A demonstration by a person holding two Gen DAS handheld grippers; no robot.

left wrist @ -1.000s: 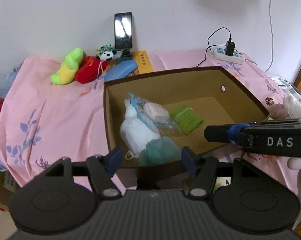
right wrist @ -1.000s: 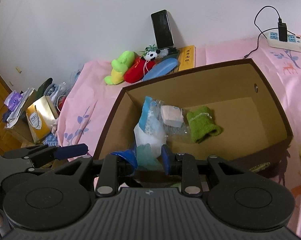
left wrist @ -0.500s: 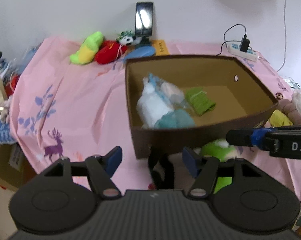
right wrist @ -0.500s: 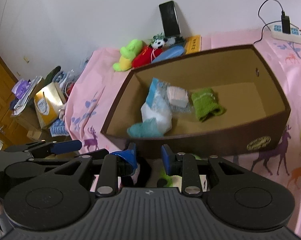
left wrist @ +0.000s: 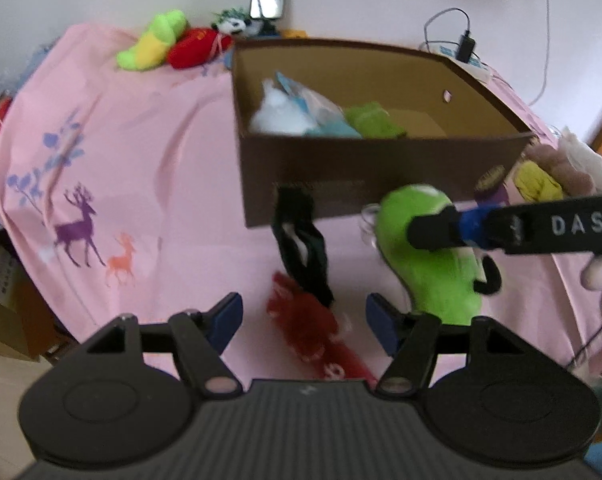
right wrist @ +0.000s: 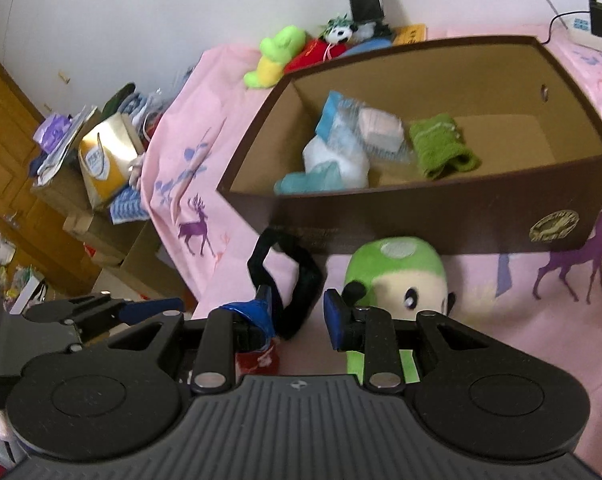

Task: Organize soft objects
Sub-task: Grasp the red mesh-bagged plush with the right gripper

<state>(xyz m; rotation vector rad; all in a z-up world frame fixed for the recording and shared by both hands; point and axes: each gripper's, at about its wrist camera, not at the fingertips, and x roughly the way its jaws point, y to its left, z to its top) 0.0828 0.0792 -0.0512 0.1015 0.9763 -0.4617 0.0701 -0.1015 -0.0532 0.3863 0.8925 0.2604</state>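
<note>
Two grippers over pink cloth (left wrist: 149,184). Left gripper (left wrist: 304,322) jaws wide, nothing held, above red soft item (left wrist: 309,328). Right gripper (right wrist: 297,312) jaws narrow, apparently empty, black band (right wrist: 301,280) just ahead; green plush (right wrist: 401,276) beside it. Beyond: brown box (right wrist: 441,216) containing teal cloth (right wrist: 313,180), white bundle (right wrist: 341,160), green towel (right wrist: 441,148). Farthest: plush toys (left wrist: 169,44) by wall

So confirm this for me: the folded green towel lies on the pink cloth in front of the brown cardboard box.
Wrong place. The folded green towel lies inside the brown cardboard box, on its floor, as the right wrist view shows. In front of the box, on the pink cloth, lies a green plush toy.
</note>
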